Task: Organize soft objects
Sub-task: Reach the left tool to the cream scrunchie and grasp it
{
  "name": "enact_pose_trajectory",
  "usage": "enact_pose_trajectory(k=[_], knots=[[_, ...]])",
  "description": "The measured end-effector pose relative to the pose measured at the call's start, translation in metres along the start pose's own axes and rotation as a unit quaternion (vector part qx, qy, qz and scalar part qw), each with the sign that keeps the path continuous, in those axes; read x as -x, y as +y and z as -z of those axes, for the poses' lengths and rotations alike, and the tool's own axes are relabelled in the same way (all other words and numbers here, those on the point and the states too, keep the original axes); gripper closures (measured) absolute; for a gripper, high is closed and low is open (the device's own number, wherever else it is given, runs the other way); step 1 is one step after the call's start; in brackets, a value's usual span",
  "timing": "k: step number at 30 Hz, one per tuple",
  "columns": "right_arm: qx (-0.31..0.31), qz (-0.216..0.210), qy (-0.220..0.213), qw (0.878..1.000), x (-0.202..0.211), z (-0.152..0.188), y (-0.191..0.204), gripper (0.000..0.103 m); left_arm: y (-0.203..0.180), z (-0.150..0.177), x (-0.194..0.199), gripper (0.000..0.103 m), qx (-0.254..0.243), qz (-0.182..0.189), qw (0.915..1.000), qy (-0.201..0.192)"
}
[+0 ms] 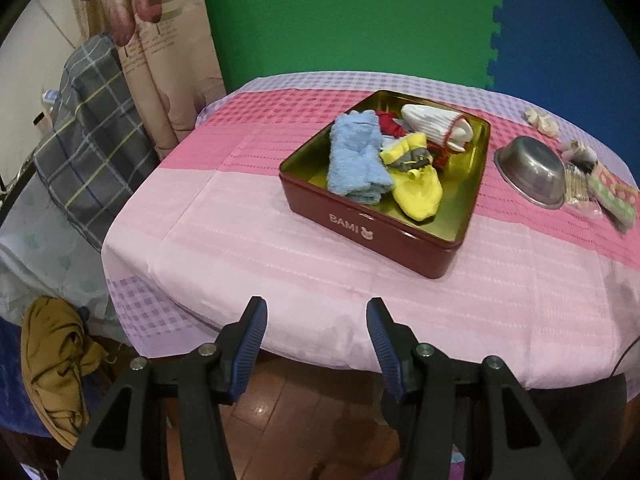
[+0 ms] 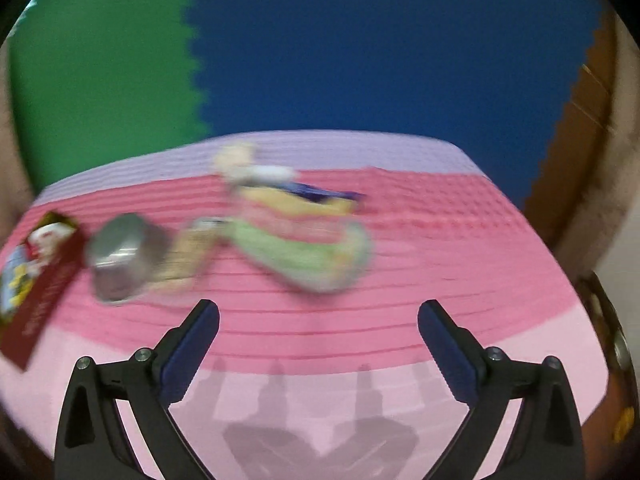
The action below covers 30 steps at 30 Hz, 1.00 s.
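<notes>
1. We hold the left gripper (image 1: 316, 320) near the front edge of the table (image 1: 224, 248), above the pink cloth. Its jaws stand moderately apart and hold nothing.
2. We hold the right gripper (image 2: 318, 320) over the right part of the table, jaws spread wide and likewise empty.
3. The red tin (image 1: 372, 228) sits toward the middle of the table and already holds several soft things: a folded blue towel (image 1: 356, 160), a yellow sock (image 1: 416, 188), something red behind them, and a white sock (image 1: 432, 124) against the far wall.
4. Beside the tin, on its right, a steel bowl (image 1: 532, 172) lies tipped on its side. It looks empty.
5. Soft things are left outside the tin: a green and pink cloth (image 1: 616, 200) just past the bowl, a small pale bundle (image 1: 540, 120) near the far edge, and a few small pieces between them.
6. The right wrist view is blurred, so we can only guess that the green and pink heap (image 2: 304, 248) ahead of that gripper is that same cloth.
7. We judge the job more than half done: most pieces are in the tin, and the cluster by the bowl is what remains.
</notes>
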State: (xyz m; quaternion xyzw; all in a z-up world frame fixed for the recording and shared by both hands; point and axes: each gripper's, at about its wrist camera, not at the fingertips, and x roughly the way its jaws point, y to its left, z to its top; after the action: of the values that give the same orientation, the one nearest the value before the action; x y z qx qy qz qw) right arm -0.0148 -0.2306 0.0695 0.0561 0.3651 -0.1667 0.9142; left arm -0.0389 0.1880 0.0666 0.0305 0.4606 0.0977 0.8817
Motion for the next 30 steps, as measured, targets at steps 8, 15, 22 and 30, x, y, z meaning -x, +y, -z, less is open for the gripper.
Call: enact_pose_trajectory(k=[8, 15, 22, 30], knots=[[-0.036, 0.079, 0.041, 0.995, -0.056, -0.008, -0.087, 0.004, -0.037, -0.014, 0.007, 0.050, -0.057, 0.042, 0.9974, 0.013], [-0.064, 0.080, 0.038, 0.994, -0.074, -0.017, -0.127, 0.003, -0.114, -0.085, 0.014, 0.050, -0.116, 0.162, 0.9791, 0.042], [-0.062, 0.011, 0.017, 0.998, -0.072, -0.013, -0.125, 0.003, -0.222, -0.195, -0.016, 0.050, -0.116, 0.232, 0.9638, 0.060], [-0.039, -0.020, -0.028, 0.999, -0.056, -0.011, -0.118, 0.002, -0.355, -0.287, -0.114, 0.050, -0.142, 0.203, 0.9638, 0.099]])
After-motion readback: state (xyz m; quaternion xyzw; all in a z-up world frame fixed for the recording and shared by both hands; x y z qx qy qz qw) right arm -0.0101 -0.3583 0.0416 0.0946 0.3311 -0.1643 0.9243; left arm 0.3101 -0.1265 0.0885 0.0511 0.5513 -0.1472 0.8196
